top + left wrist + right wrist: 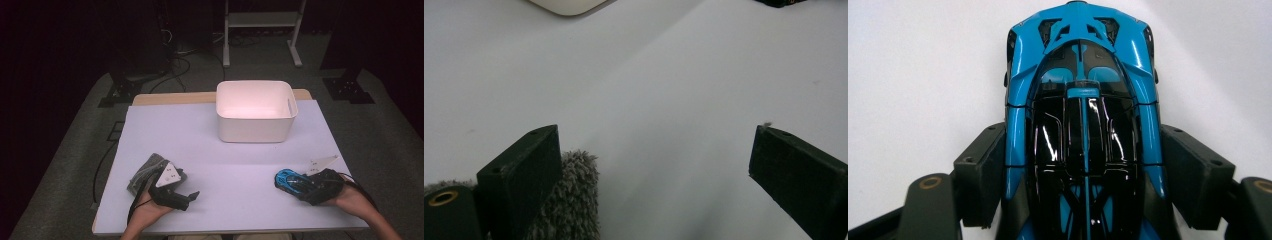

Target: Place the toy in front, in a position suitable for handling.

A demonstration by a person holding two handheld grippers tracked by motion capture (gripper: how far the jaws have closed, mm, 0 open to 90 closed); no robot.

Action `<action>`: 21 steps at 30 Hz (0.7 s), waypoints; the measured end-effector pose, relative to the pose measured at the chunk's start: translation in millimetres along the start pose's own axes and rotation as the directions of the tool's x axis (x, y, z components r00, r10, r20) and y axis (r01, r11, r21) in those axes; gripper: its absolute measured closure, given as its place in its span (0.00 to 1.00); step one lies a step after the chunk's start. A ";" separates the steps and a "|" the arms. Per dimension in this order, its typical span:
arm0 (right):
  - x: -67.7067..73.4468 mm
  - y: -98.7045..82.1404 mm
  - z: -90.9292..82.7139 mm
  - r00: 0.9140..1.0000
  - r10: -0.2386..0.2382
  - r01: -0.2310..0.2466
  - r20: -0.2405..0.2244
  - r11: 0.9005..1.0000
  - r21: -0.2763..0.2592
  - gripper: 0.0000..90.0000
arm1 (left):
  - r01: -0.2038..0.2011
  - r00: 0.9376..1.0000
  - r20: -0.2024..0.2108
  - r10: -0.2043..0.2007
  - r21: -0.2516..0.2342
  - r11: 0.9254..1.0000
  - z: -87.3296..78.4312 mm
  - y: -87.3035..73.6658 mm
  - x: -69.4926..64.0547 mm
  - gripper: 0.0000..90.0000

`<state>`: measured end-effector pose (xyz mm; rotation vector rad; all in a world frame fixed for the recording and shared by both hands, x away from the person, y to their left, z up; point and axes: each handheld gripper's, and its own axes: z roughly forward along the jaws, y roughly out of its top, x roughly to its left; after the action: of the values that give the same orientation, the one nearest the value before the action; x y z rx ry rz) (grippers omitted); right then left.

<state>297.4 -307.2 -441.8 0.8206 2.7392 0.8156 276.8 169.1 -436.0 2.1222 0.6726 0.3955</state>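
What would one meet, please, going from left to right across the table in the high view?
Grey cloth → left gripper → white bin, farther back → blue toy car → right gripper, jaws against the car's sides.

The car [1080, 125] looks like glossy plastic, blue with shiny black glass. The cloth [569, 200] is grey, shaggy and rough. The bin [255, 111] seems smooth matt white plastic. The table [210, 155] has a smooth, matt pale top over a wooden edge.

No text, label, brand, number or sign can be read anywhere in these views.
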 end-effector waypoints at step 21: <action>-0.1 -2.7 -0.8 1.000 0.002 -0.002 -0.017 1.000 -0.027 0.28 | 0.002 1.000 -0.001 -0.002 -0.001 1.000 -0.4 -0.1 0.4 0.07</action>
<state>295.9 -309.5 -442.6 0.8150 2.7362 0.8613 276.9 169.6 -435.8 2.1202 0.6748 0.3958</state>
